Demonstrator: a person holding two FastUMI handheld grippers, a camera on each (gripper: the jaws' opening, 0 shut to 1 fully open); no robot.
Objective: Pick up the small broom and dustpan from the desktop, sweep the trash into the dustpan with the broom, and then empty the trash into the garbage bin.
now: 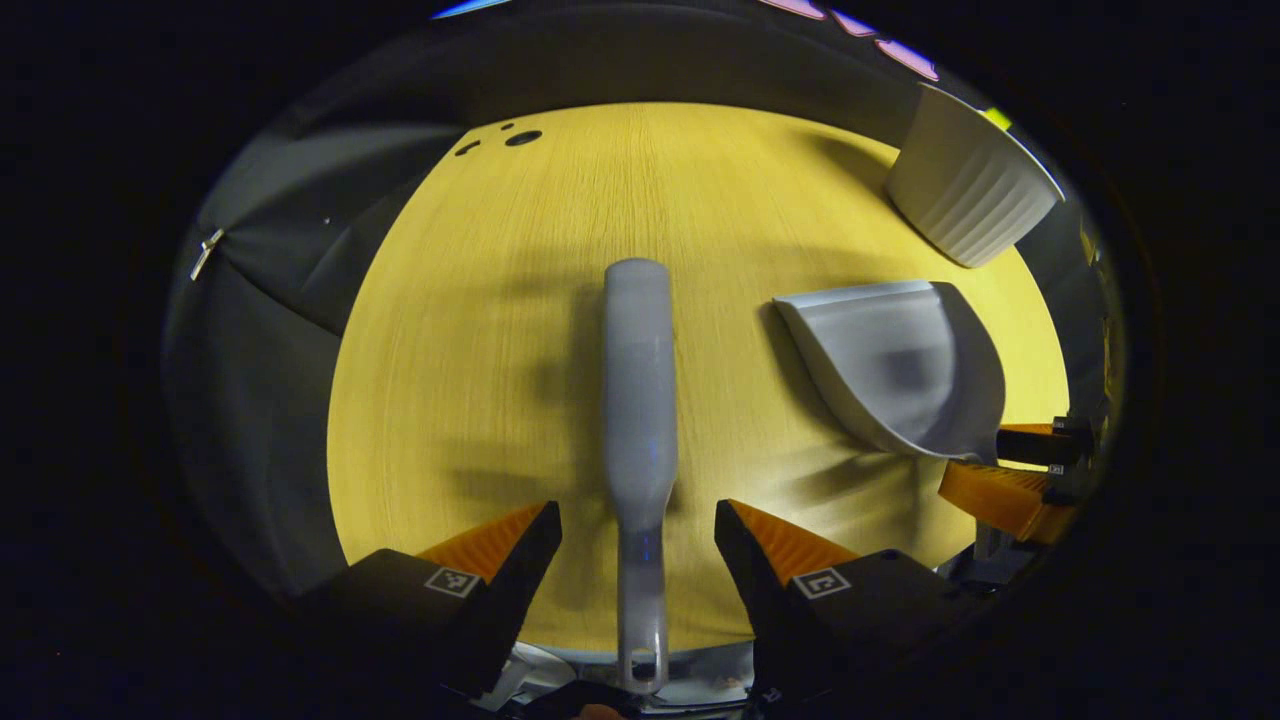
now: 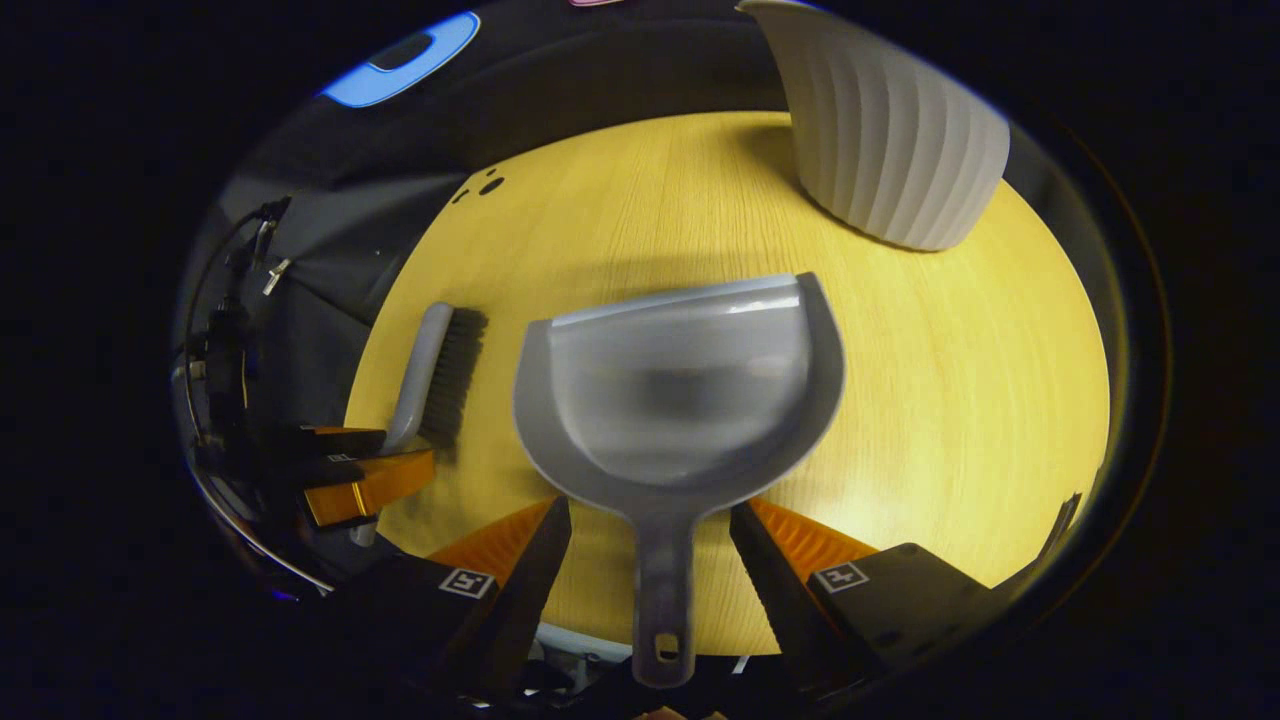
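Grey broom (image 1: 638, 400) lies beside grey dustpan (image 2: 680, 400) on the desktop, near the white ribbed bin (image 2: 885, 130).

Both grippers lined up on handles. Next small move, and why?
Probably close both. The left gripper is open, its fingers either side of the broom handle without touching; the right gripper straddles the dustpan handle the same way. Both tools lie flat on the desktop, not yet gripped, so shut before lifting.
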